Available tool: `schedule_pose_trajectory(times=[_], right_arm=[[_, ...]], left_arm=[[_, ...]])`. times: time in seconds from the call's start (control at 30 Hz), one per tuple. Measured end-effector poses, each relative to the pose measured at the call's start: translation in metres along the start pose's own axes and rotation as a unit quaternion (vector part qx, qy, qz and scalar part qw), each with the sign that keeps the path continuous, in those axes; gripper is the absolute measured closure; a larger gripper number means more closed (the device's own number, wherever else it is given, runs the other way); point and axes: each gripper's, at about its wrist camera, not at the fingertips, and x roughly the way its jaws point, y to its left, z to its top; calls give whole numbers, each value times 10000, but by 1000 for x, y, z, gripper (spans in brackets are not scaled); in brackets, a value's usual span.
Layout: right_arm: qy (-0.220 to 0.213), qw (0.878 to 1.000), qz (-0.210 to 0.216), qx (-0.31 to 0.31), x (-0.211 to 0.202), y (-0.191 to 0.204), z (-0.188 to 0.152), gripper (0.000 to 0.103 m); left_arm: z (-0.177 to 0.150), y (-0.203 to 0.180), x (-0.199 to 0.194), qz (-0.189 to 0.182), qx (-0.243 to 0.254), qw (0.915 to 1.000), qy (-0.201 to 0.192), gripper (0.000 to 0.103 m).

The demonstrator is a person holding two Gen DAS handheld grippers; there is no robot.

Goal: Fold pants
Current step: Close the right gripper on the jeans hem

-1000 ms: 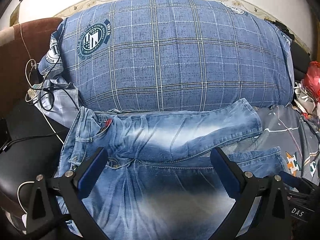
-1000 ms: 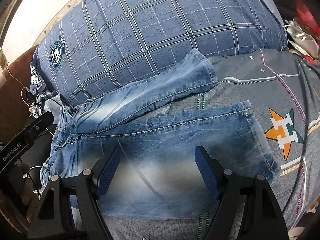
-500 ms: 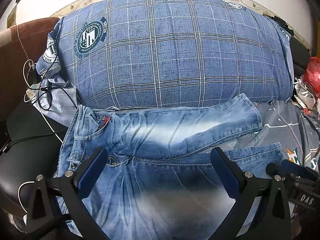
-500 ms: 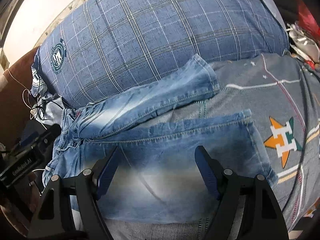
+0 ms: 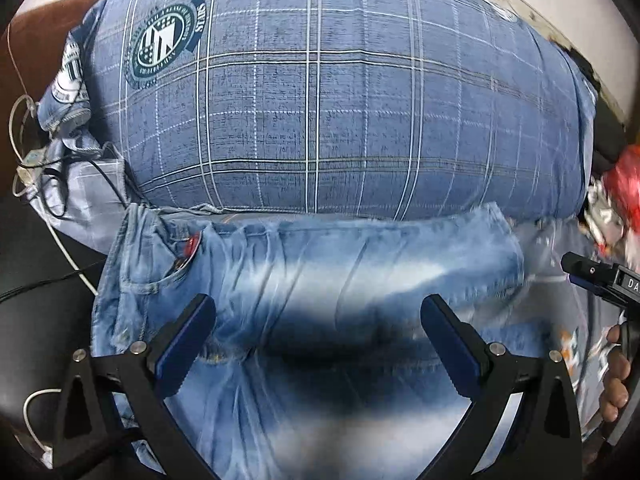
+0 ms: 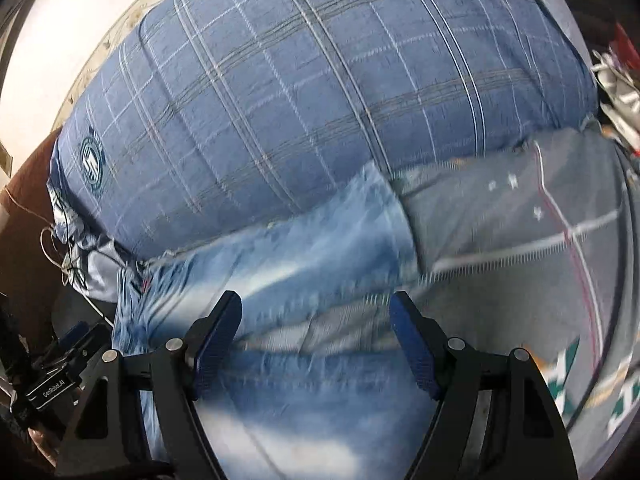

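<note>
Bed sheet (image 6: 500, 240) under faded jeans (image 5: 340, 264), plaid pillow (image 5: 340, 100) filling upper frame; left gripper (image 5: 318, 328) and right gripper (image 6: 316, 332) both wide open, holding nothing, low center over denim.

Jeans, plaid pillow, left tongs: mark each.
Jeans (image 5: 360, 264), left wrist view, far leg.
Plaid pillow (image 5: 340, 100), left wrist view, middle of cover.
Left tongs (image 5: 318, 338), left wrist view, between open tips.

The light is soft and even, with a bright wall behind. A dark shadow lies on the jeans (image 5: 340, 288) in the left wrist view. The right wrist view has strong motion blur. Fisheye edges bend and go black.
</note>
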Motion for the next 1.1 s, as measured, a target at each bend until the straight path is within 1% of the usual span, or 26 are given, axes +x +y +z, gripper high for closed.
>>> schedule_pose_trajectory(times=[0.07,0.13,0.2,0.27,0.33,0.37,0.43,0.47,0.53,0.6,0.67,0.73,0.83,1.0,1.1], right_arm=[[-46,10000,-57,38,3,-3,15,26],[-82,9999,3,81,5,-3,24,26],[-174,9995,-12,266,4,-3,33,26],[-453,9983,77,371,-1,3,31,26],[-669,9967,126,447,0,5,22,24],[-677,9968,81,406,4,7,18,23],[-460,9989,-6,-14,21,18,14,24],[-434,9988,-71,-193,27,22,11,24],[-376,9985,-73,-389,34,27,8,24],[-326,9981,-29,-514,39,31,5,24],[-320,9978,-1,-578,40,33,4,24],[-300,9976,19,-631,41,32,5,24],[-269,9977,18,-627,42,28,4,24],[-338,9981,-33,-508,44,21,3,24],[-151,9984,-56,-542,52,15,4,21]], left_arm=[[9,1,6,-12,-102,9999,29,1],[16,-1,10,-1,-155,9999,20,1],[17,-2,12,56,-153,9998,-141,1],[8,2,15,196,-248,9992,-263,1],[3,6,20,278,-248,9992,-155,1],[2,7,21,279,-219,9993,-121,1],[2,8,18,363,-178,9990,-212,1],[3,7,16,374,-174,9988,-264,1],[4,4,12,355,-110,9987,-350,1],[3,0,9,492,26,9977,-474,1],[2,-4,7,600,150,9965,-557,1],[1,-7,6,617,226,9961,-595,1],[-1,-10,6,607,286,9960,-597,1],[-3,-13,9,647,347,9957,-559,1],[-3,-13,10,656,347,9958,-543,1]])
